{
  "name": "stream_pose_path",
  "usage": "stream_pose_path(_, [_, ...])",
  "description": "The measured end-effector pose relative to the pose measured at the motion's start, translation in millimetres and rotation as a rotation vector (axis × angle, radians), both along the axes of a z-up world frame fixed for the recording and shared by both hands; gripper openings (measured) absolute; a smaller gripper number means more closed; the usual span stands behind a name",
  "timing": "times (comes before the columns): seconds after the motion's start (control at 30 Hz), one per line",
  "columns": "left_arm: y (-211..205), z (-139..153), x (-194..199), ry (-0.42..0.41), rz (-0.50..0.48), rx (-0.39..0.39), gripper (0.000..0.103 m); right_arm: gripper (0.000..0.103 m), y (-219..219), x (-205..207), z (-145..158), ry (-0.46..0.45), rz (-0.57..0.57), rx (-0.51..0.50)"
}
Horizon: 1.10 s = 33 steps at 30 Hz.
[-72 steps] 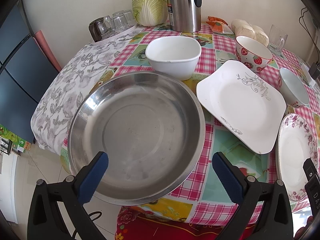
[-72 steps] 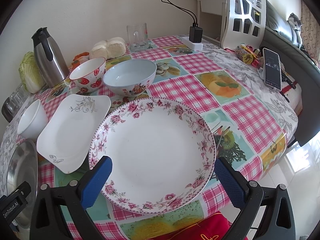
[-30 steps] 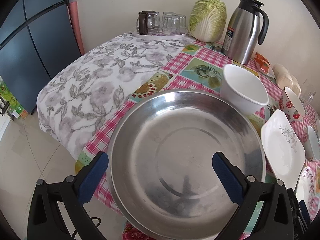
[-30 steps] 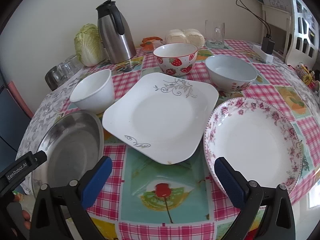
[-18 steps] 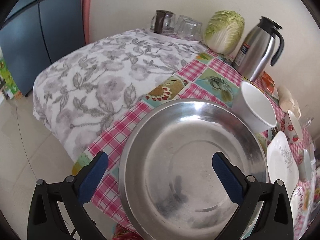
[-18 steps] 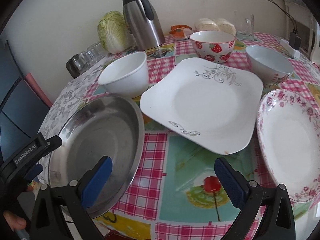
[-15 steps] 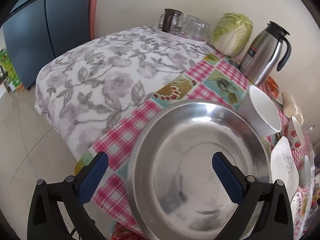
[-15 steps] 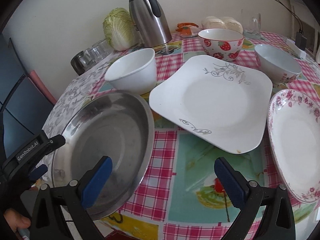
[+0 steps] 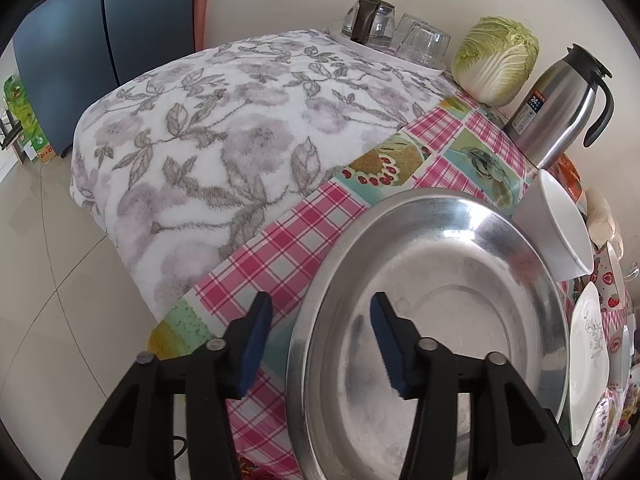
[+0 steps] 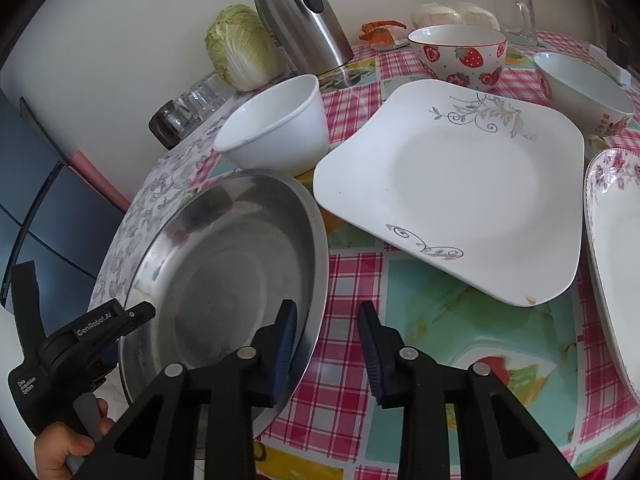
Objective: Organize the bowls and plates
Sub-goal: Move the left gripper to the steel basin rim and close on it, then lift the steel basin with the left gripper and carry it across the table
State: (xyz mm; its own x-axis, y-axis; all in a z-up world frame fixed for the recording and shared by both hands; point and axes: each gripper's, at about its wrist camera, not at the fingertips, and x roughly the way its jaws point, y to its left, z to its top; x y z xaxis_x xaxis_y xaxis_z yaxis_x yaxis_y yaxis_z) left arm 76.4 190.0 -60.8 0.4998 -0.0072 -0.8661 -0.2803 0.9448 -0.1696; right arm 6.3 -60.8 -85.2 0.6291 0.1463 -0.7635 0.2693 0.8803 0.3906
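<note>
Left wrist view: the left hand-held gripper (image 9: 318,338) straddles the 9 o'clock rim of a large stainless steel pan (image 9: 436,320), one blue pad outside, one inside. Its jaws have just been closing and stand narrow, but whether the pads press the rim I cannot tell. The pan sits at the desk (image 9: 296,240) edge on a pink checked cloth. A white bowl (image 9: 560,232) touches the pan at 2 o'clock.

Right wrist view: the right hand-held gripper (image 10: 326,340) straddles the pan's (image 10: 224,280) opposite rim, jaws also just closing, narrow, contact unclear. A square white plate (image 10: 460,184) lies at 1 o'clock, a strawberry bowl (image 10: 460,56) beyond it.
</note>
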Motion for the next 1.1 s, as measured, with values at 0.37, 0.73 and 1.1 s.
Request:
stream_pose_path(0.37, [-1,-1,1,-0.010,-0.034,-0.006,0.028,0.014,6,1,5,-0.018,0.033,-0.032])
stream_pose_path(0.73, [4,10,-12,-0.048,-0.008,-0.025,0.024,0.015,12,-5,24,-0.062,0.078,-0.087])
stream_pose_path(1.1, [-3,33,-24,-0.121,-0.002,-0.018,0.024,0.015,9,-16,45,-0.127,0.104,-0.118])
